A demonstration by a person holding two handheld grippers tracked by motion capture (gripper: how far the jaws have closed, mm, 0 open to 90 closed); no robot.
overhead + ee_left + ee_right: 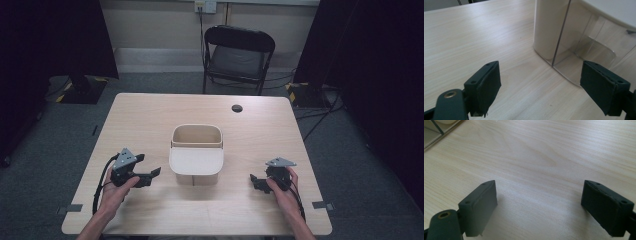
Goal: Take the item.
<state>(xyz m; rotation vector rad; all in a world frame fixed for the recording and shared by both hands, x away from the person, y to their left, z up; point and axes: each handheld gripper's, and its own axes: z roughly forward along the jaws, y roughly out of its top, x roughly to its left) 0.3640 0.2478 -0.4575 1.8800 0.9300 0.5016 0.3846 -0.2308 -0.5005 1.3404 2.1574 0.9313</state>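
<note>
Your left gripper (148, 175) at the pale wooden table's (150, 112) left, jaws spread wide and empty, cream plastic bin with a swing lid (196, 155) standing centre (clear panel facing you), your right gripper (255, 181) at right, jaws likewise released, gripping nothing.

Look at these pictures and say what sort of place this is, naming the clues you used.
Probably a lab or studio set up for recording: black curtains flank a lone wooden table, cables trail over grey carpet, and a folding chair stands by a plain wall.
</note>
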